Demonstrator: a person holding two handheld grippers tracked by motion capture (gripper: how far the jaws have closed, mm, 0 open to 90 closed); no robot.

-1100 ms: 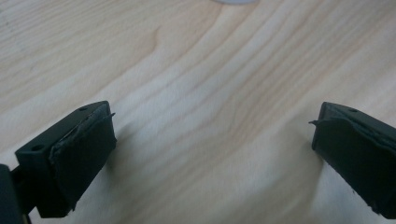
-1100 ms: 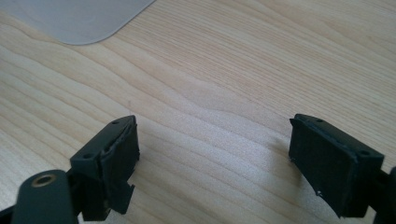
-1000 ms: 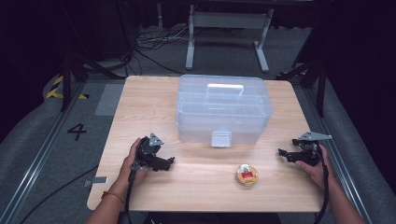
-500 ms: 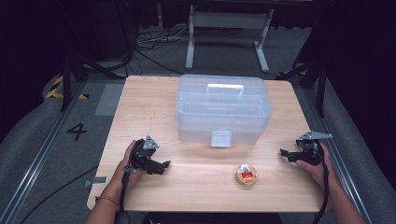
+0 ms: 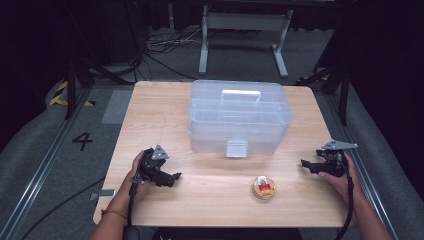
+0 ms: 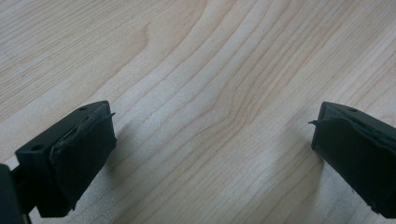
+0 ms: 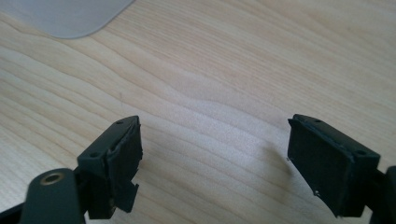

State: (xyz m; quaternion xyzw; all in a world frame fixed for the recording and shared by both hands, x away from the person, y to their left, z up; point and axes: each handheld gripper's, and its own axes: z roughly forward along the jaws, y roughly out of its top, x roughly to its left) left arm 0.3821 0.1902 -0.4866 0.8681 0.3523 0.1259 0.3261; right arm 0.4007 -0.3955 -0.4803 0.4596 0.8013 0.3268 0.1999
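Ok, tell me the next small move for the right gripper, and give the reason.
Probably slide the right gripper left and toward the person to the small round container. Its jaws stand wide open with bare table between them, and the container sits apart from both grippers, nearer the right. The clear box has its lid down and latch closed.

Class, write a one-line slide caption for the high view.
Two open grippers flank a small round tin before a clear plastic box.
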